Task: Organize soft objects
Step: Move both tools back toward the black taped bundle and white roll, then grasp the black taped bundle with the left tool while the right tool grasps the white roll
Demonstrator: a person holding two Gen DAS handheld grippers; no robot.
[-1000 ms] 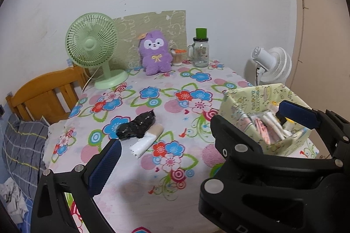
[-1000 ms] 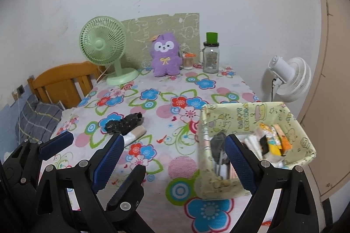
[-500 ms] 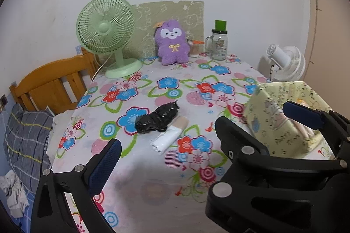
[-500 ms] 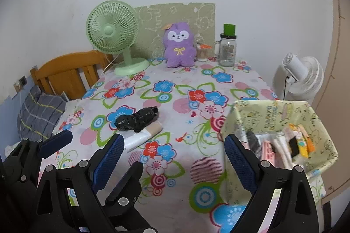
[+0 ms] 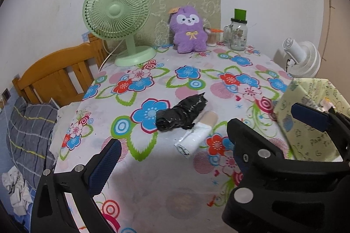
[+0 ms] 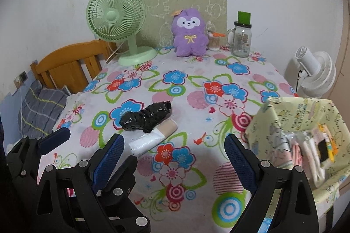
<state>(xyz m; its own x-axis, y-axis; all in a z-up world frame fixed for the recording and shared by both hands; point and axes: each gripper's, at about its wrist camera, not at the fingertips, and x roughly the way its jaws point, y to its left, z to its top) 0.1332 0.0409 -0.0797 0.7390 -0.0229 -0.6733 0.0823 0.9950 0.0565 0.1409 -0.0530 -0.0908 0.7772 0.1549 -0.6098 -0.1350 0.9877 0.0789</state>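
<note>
A black crumpled roll [image 5: 182, 116] [image 6: 146, 116] lies mid-table on the flowered cloth. A white and beige roll [image 5: 196, 135] [image 6: 153, 138] lies against its near side. A purple plush toy [image 5: 189, 30] [image 6: 189, 34] sits upright at the back. A pale green fabric box [image 5: 311, 119] [image 6: 306, 134] with several packets inside stands at the right edge. My left gripper [image 5: 207, 136] is open and empty, short of the rolls. My right gripper [image 6: 175, 156] is open and empty above the near table. The left gripper's fingers [image 6: 54, 141] show at the lower left of the right wrist view.
A green desk fan [image 5: 119, 18] [image 6: 120, 20] and a glass jar with a green lid [image 5: 238, 32] [image 6: 241, 36] stand at the back. A wooden headboard [image 5: 56, 75] and bedding [image 5: 30, 128] lie left. A white fan [image 6: 315, 71] stands beyond the right edge.
Both grippers have moved forward and leftward toward the rolls; the table looms larger and the fabric box has slid toward the right edge of both views. Both stay open.
</note>
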